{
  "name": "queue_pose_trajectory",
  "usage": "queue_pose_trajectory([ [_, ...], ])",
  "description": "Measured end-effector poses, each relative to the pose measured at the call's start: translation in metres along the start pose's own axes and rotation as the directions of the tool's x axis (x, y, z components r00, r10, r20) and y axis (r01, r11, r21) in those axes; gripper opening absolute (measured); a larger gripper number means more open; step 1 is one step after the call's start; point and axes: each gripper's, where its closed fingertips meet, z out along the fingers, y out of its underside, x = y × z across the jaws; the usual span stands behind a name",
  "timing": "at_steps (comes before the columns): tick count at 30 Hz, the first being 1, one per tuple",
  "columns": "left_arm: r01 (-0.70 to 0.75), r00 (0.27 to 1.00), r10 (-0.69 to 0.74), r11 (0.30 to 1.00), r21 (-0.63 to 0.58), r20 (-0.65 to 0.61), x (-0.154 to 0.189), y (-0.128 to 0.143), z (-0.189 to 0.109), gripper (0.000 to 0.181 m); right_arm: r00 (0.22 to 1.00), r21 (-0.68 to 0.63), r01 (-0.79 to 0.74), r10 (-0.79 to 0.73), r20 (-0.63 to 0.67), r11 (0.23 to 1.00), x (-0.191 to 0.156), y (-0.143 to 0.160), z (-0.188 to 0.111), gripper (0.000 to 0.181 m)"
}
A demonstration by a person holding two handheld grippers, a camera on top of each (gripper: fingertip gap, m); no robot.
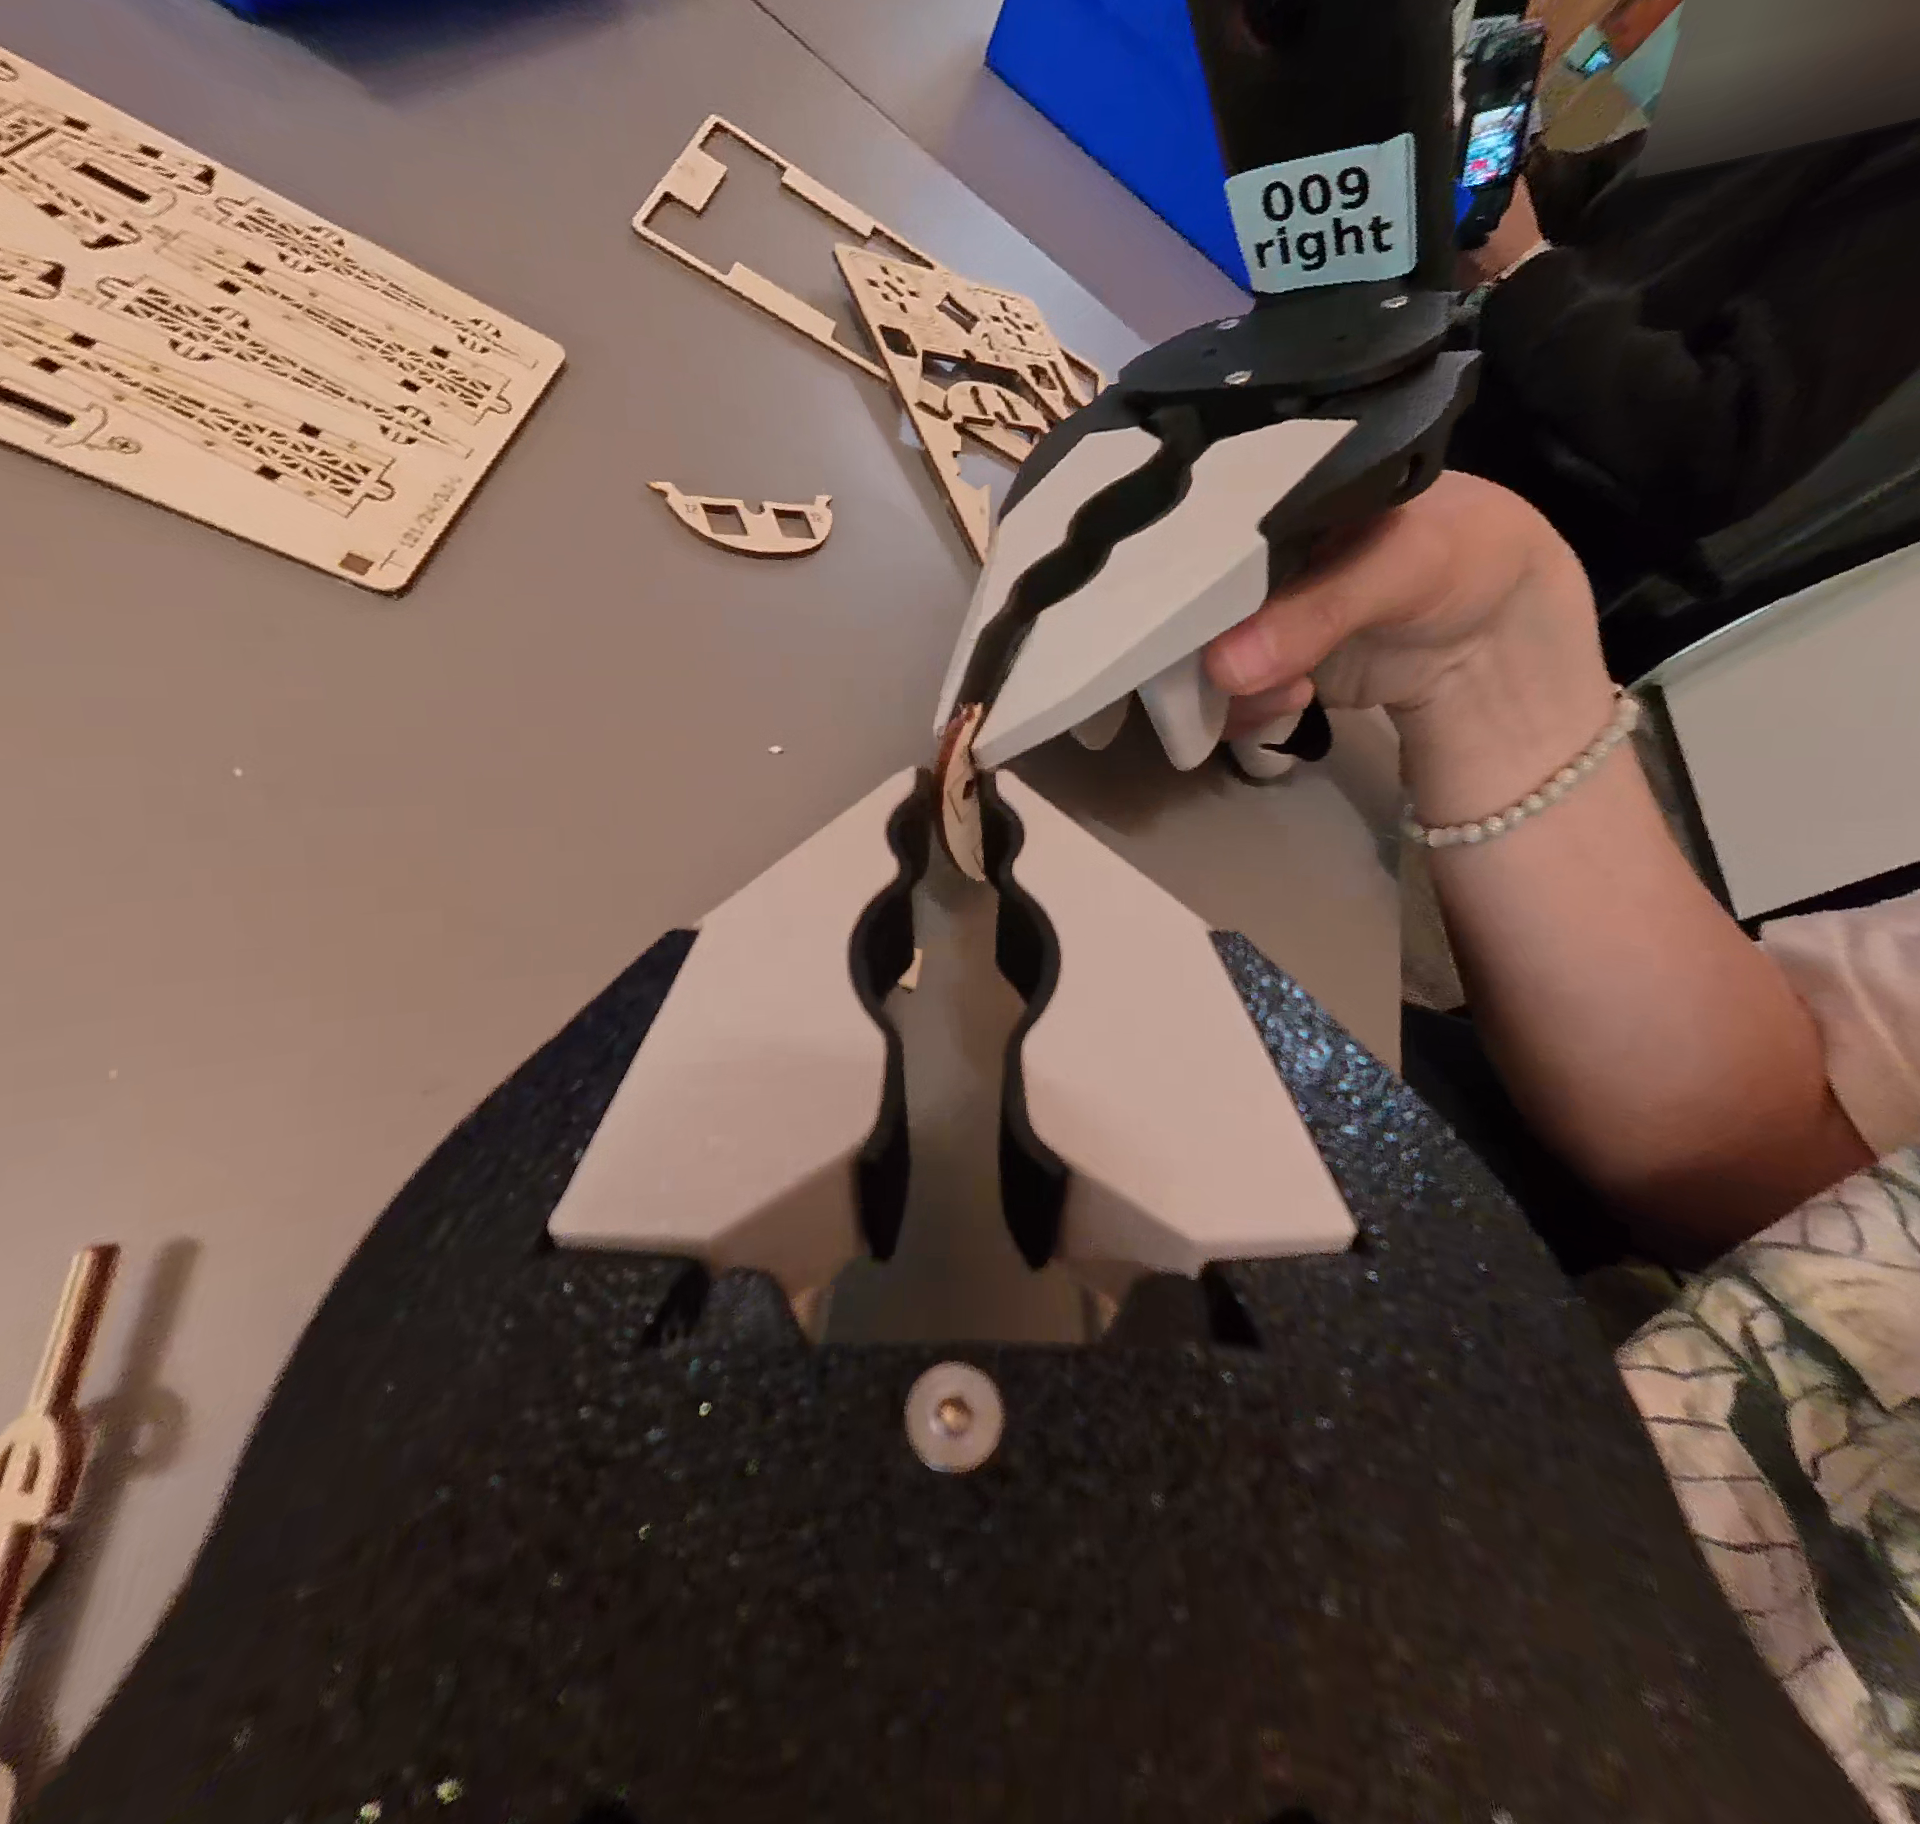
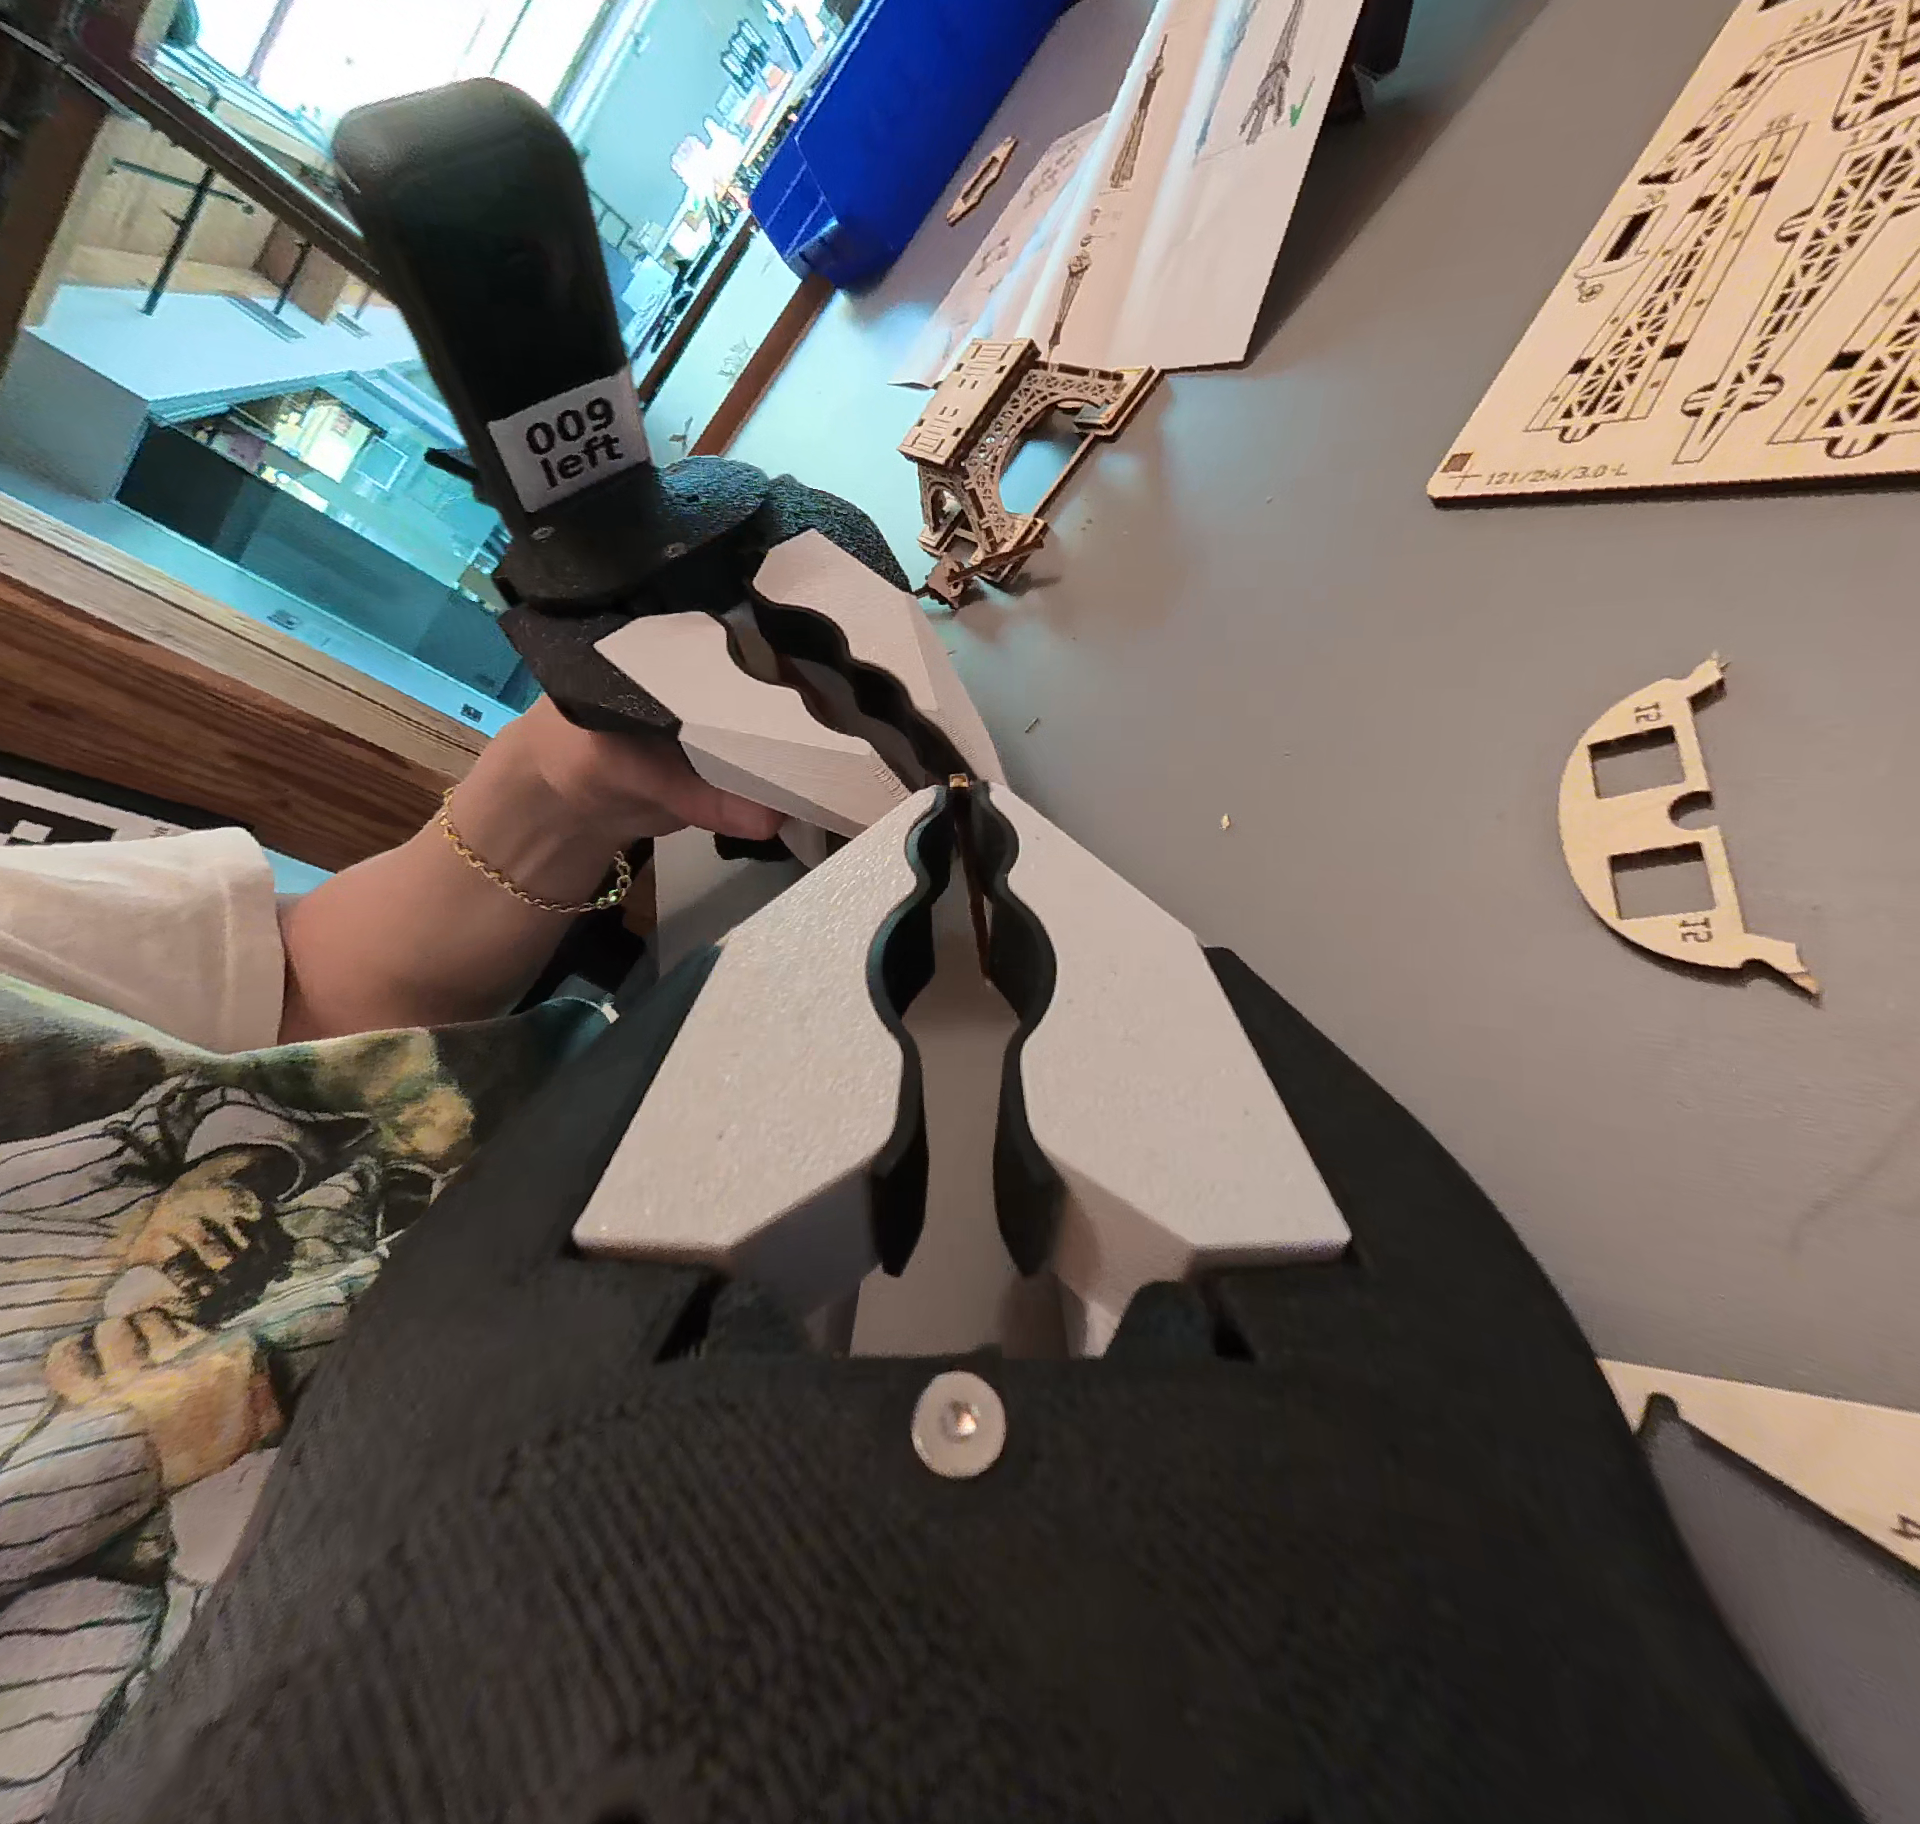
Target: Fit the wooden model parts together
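The two grippers meet tip to tip above the grey table, and the joining turns on that small meeting point; the left gripper reaches forward, the right gripper comes down on it from above and the right, so the pieces must slide together along a line between the two tips. The left gripper is clenched on a small wooden piece, thin and pale with a dark burnt edge, seen nearly edge-on; the right gripper is clenched on a thin wooden strip, its long axis running back along the fingers; whether the two pieces already touch I cannot tell. A spare arched piece lies flat on the table, well apart; a half-built tower base stands farther off.
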Motion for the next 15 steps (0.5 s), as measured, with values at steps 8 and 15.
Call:
queue_pose_trajectory([
  [8, -0.051, 0.991, 0.056, 0.998, -0.046, 0.124, -0.009, 0.005, 0.004, 0.002, 0.999, -0.009, -0.027, 0.027, -0.041, 1.0, 0.007, 0.001, 0.003, 0.002],
  [15, -0.009, 0.997, 0.011, 1.0, -0.023, 0.08, -0.009, 0.002, 0.003, 0.0, 0.996, 0.008, -0.016, 0.017, -0.093, 1.0, 0.016, -0.002, -0.006, 0.0],
])
